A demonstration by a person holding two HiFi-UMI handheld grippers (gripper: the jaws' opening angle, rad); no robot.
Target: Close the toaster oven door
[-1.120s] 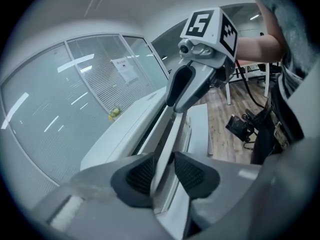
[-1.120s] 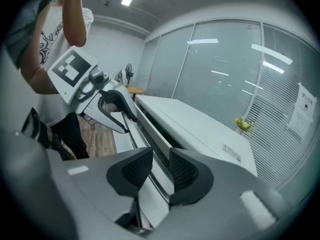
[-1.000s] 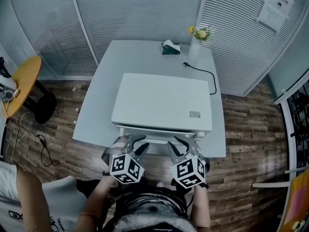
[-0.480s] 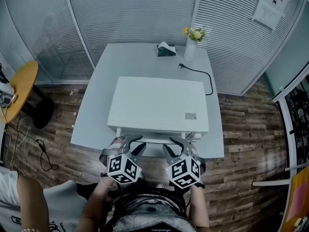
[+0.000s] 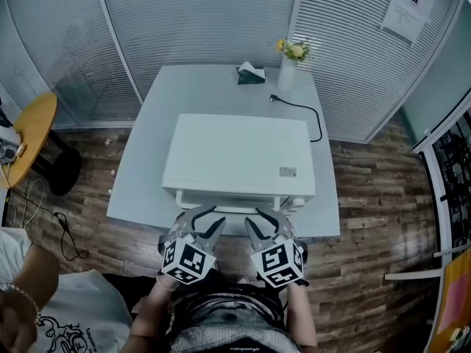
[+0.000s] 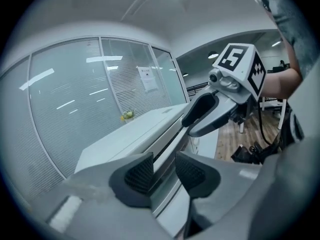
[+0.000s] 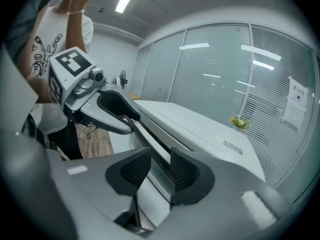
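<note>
Left gripper — jaws just widened, pads apart, nothing pinched. Toaster oven sits mid-table. Door stands steeper than a second ago and looks near shut. Right gripper — likewise spread, off door. Reads as release.

The toaster oven sits on the table's near half, with vase and tissue box behind it.

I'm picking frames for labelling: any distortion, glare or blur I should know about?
Head view: evenly lit and sharp, but the blinds bow outward. Left gripper view: fisheye circle with dark corners, ceiling lights mirrored in the glass wall. Right gripper view: same fisheye, similar streaks on the glass.
</note>
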